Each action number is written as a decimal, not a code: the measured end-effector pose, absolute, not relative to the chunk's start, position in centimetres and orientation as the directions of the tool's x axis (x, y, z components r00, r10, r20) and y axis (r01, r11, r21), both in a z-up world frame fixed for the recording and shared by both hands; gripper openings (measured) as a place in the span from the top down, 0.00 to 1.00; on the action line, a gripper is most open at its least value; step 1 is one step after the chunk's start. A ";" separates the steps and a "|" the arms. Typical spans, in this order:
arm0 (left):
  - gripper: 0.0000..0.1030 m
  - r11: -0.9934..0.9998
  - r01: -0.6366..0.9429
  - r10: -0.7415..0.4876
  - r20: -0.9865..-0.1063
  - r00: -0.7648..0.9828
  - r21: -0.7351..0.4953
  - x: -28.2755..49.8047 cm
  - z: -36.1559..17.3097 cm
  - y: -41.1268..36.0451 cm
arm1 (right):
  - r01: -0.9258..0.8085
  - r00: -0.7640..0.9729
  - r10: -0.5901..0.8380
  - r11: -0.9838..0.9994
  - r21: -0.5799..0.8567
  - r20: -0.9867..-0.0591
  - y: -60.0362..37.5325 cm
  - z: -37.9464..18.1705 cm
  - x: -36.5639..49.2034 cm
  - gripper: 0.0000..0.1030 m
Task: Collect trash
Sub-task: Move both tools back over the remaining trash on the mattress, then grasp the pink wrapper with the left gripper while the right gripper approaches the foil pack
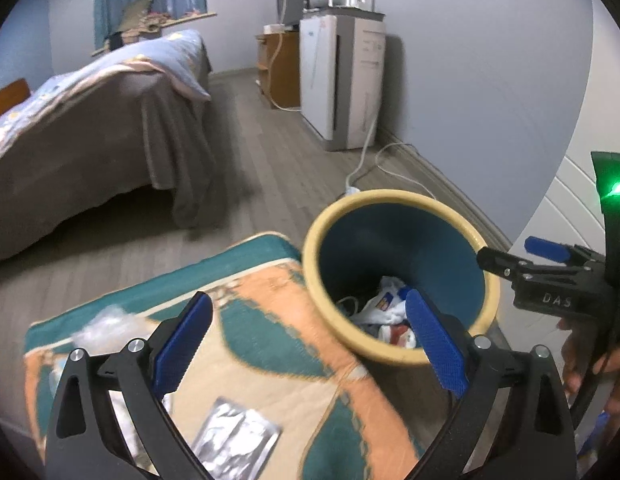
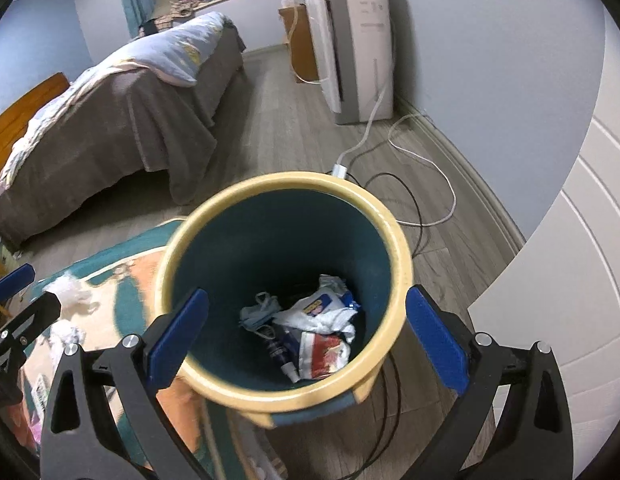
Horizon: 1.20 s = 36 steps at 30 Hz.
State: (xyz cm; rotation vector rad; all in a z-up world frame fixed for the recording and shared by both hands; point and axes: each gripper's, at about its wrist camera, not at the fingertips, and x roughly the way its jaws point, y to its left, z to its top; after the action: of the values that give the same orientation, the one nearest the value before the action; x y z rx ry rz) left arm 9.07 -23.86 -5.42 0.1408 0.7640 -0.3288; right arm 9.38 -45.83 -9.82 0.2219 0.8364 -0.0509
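Round bin (image 2: 394,240), cream rim, teal inside, base hidden; crumpled wrappers (image 2: 322,332) heaped at bottom, print illegible. Beside bin: patterned rug (image 1: 269,344) bearing creased foil packet (image 1: 235,440), partly cut off, and blurred white wad (image 1: 105,326). Left gripper (image 1: 307,346) and right gripper (image 2: 305,342): jaws spread, empty, above bin.

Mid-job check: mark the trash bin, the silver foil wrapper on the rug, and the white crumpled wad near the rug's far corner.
Trash bin (image 2: 398,240), right wrist view, on its cream rim.
Silver foil wrapper (image 1: 235,438), left wrist view, on its creased middle.
White crumpled wad (image 1: 103,326), left wrist view, on its blurred centre.
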 end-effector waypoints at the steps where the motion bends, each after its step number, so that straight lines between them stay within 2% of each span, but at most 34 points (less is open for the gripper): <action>1: 0.07 0.943 0.332 -0.232 -0.695 0.681 0.010 8.5 -5.0 -23.4 | 0.117 0.677 0.050 0.978 0.174 -0.734 -45.2 -9.1 9.0 0.06; 10: 0.05 0.982 0.188 -0.141 -0.657 0.741 0.002 2.3 -1.1 -16.8 | -0.008 0.704 0.109 0.989 0.145 -0.702 -38.8 -5.4 5.6 0.06; 20: 0.05 1.000 -0.001 0.012 -0.660 0.751 0.017 -3.6 -0.5 -7.4 | -0.133 0.701 0.171 0.985 0.108 -0.693 -31.7 -3.9 3.1 0.06; 22: 0.05 0.997 -0.079 0.065 -0.672 0.738 0.009 -5.0 -1.7 -5.3 | -0.152 0.696 0.179 0.983 0.100 -0.695 -30.4 -3.9 2.8 0.06; 29: 0.05 0.976 -0.211 0.181 -0.747 0.639 0.056 -7.1 -7.4 -0.9 | -0.216 0.674 0.206 0.973 0.077 -0.709 -26.2 -5.4 2.1 0.06; 36: 0.05 0.926 -0.373 0.270 -0.798 0.539 0.061 -9.3 -12.2 2.0 | -0.221 0.607 0.198 0.972 0.076 -0.770 -23.4 -9.3 2.0 0.06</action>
State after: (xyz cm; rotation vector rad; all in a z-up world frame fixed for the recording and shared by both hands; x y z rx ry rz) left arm -9.33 2.04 -12.18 -0.1217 0.9254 0.3835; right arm 2.04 -23.44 -9.29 -0.0279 0.8865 0.2427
